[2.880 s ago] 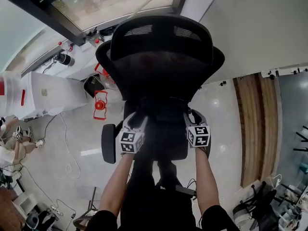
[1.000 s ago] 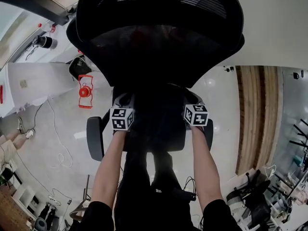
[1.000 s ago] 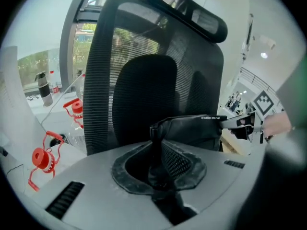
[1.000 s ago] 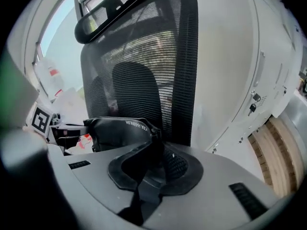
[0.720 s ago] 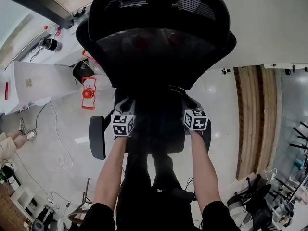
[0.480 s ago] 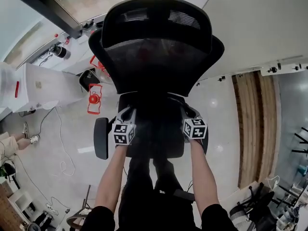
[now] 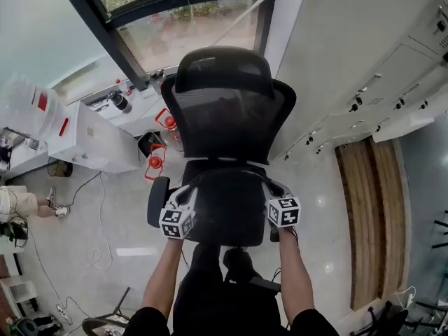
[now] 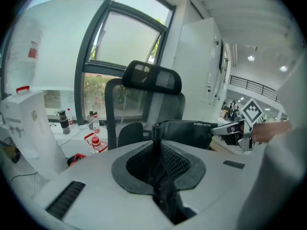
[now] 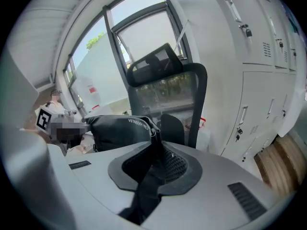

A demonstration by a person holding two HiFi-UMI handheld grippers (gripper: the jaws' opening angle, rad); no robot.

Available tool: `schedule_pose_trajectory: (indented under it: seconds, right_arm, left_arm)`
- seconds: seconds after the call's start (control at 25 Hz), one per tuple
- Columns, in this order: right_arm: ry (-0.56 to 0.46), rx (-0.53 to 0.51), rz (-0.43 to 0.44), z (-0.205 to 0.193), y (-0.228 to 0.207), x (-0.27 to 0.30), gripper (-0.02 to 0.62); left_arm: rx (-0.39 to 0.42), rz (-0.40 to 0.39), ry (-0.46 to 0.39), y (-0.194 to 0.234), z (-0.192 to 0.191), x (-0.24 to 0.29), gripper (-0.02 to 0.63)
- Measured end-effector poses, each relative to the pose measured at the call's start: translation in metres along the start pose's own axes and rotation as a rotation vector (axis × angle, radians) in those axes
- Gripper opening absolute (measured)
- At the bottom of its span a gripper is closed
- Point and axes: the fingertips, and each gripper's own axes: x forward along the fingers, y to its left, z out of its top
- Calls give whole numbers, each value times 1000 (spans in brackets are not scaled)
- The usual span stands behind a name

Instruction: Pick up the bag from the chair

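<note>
A black bag (image 7: pixel 227 203) hangs between my two grippers over the seat of a black mesh office chair (image 7: pixel 225 110). My left gripper (image 7: pixel 187 192) is shut on a black strap (image 8: pixel 156 150) at the bag's left end. My right gripper (image 7: pixel 270 187) is shut on the strap (image 9: pixel 156 145) at the right end. In the left gripper view the bag (image 8: pixel 188 131) stretches toward the right gripper (image 8: pixel 234 130), in front of the chair (image 8: pixel 146 83). The right gripper view shows the bag (image 9: pixel 120 128) before the chair back (image 9: pixel 168 80). Whether the bag's bottom touches the seat is hidden.
A white unit (image 7: pixel 91 135) and red items (image 7: pixel 152 163) stand on the floor left of the chair. Bottles (image 8: pixel 63 121) sit on a ledge under the window (image 7: pixel 189 30). White cabinets (image 7: pixel 392 89) line the right. Cables (image 7: pixel 98 215) trail on the floor, and a person's legs (image 7: pixel 17 201) show at far left.
The head view has pulled back and up from the chair, which now looks smaller and farther. Both grippers have kept their hold on the bag's straps and come slightly lower in frame.
</note>
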Motion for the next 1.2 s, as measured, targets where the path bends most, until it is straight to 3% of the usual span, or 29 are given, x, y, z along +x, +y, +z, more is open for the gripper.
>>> schedule_pose_trajectory:
  seconds: [0.2,0.48,0.8,1.2]
  right_arm:
    - [-58,-59,55,17,30,-54,38]
    - [-121,-90,81,19,71,-126,37]
    - [-184,-134,43,29,105,-189,37]
    - [-233,-159,-10,35,160,-225,37]
  left_arm:
    - [0,31,-89,-27,21,-62,43]
    - [-6,8,-147,-58,30,-133,41]
    - [34,-50,-217,-82,49,-192,41]
    - [73,-87,-269,-70,58,-244,41]
